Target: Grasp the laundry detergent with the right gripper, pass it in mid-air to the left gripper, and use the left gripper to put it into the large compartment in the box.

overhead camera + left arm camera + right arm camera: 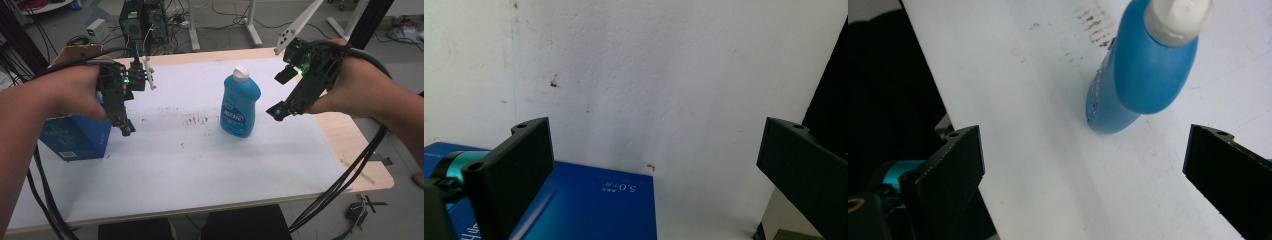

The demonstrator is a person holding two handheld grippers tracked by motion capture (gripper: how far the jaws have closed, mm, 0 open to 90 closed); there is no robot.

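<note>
A blue detergent bottle (240, 104) with a white cap (240, 73) is seen standing upright near the middle of the white-covered table (200, 170), just beside a patch of brown stains (196, 119). The right gripper (280, 95) is held in the air close to the bottle's right side, apart from it, its jaws spread wide and empty; in the right gripper view the bottle (1140, 75) is framed between and beyond the two black jaws. The step in hand appears to be a reach for the bottle. It would best be taken around the broad body below the neck, with the jaws brought level on both flanks before closing, since a smooth, tall bottle could be tipped by a one-sided touch.

The right hand (350, 85) is angled downward and inward, the wrist raised above the table's far right corner. The left gripper (125, 125) is held lower over the table's left side, pointed down beside a dark blue carton (75, 137); its jaws are likewise released and nothing is held. The carton's printed lettering (616, 187) cannot be read with certainty in the left gripper view.
</note>
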